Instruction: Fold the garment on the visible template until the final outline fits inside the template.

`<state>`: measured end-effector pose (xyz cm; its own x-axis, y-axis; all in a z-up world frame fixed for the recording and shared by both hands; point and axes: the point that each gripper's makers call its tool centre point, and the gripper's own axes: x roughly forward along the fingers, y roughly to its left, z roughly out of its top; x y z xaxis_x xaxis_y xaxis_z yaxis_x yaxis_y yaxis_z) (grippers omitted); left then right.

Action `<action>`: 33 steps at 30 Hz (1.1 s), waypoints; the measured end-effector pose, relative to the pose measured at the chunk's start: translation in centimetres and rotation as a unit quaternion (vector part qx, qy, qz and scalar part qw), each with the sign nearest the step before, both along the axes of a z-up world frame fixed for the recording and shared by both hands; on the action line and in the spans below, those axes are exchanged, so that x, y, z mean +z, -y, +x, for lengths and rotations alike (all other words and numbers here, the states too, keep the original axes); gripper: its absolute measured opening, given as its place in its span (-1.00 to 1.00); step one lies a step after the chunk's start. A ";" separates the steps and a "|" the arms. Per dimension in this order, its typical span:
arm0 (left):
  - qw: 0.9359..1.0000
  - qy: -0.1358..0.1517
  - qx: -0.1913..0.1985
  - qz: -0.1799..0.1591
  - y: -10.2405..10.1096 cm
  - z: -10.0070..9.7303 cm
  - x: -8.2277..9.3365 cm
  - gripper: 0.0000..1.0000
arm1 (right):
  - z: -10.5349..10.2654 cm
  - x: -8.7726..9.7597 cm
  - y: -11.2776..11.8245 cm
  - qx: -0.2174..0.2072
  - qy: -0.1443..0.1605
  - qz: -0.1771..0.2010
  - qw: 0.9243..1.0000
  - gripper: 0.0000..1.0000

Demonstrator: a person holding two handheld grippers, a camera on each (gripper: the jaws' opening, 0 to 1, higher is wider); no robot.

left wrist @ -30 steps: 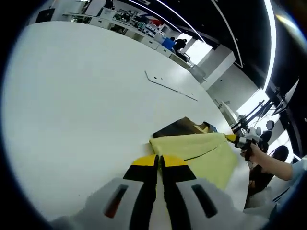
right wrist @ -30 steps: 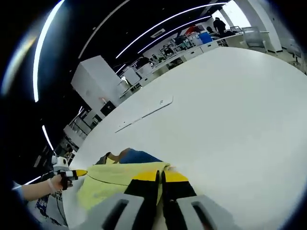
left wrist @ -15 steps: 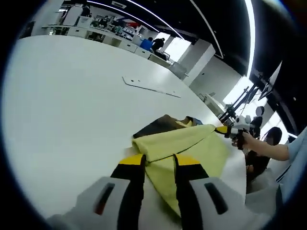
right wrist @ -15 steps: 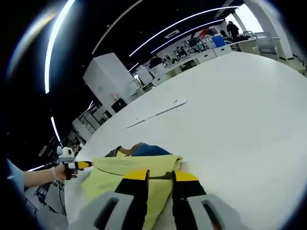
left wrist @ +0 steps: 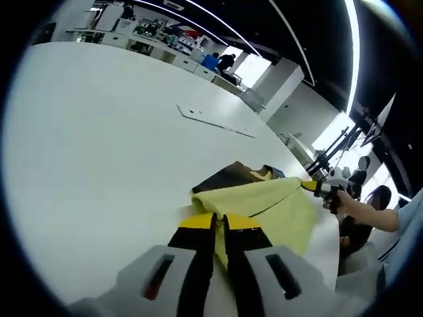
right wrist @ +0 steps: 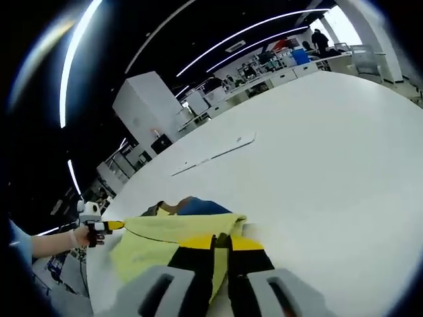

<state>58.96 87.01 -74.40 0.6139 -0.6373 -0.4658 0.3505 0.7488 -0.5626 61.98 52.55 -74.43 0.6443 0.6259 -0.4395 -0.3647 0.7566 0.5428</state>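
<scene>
Across the upper left of the left gripper view, bare white table (left wrist: 99, 132) spreads wide, plenty of open room; a thin flat strip (left wrist: 215, 121) lies far off near the upper centre; low in the frame, the yellow garment (left wrist: 277, 205) sits folded over darker cloth, close to the table's right edge; the left gripper (left wrist: 219, 223) has its jaws pressed together at the yellow hem, though whether cloth is pinched I cannot tell; in the right gripper view, the right gripper (right wrist: 221, 242) is likewise closed at the garment's edge; a hand (right wrist: 80, 236) at lower left holds the other gripper level.
</scene>
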 end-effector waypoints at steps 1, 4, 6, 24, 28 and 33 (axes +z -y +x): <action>1.000 -0.001 0.005 -0.004 -0.1 0.2 0.1 -0.99 | 0.1 0.1 0.1 -0.003 -0.003 0.006 1.000 -1.00; 1.000 0.000 0.013 -0.021 0.1 0.5 0.6 -0.99 | 0.4 0.3 0.1 -0.002 -0.006 0.010 1.000 -1.00; 0.999 0.004 0.025 -0.028 0.0 1.0 1.0 -0.99 | 0.6 0.6 0.0 -0.002 -0.006 0.012 1.000 -1.00; 0.989 -0.048 0.116 -0.083 -0.9 5.0 0.1 -1.00 | 5.0 0.3 -0.4 -0.026 -0.016 0.025 0.999 -1.00; 0.983 -0.067 0.135 -0.109 -0.8 5.1 -0.1 -1.00 | 5.7 0.4 -0.4 -0.034 -0.016 0.031 0.999 -1.00; 0.982 -0.058 0.141 -0.113 -0.8 5.3 0.1 -0.98 | 6.4 0.2 -0.6 -0.035 -0.017 0.028 0.999 -1.00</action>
<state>64.30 87.79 -74.27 0.7316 -0.5453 -0.4092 0.0706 0.6576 -0.7500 68.37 53.11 -74.23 0.6719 0.6049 -0.4275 -0.2926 0.7469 0.5971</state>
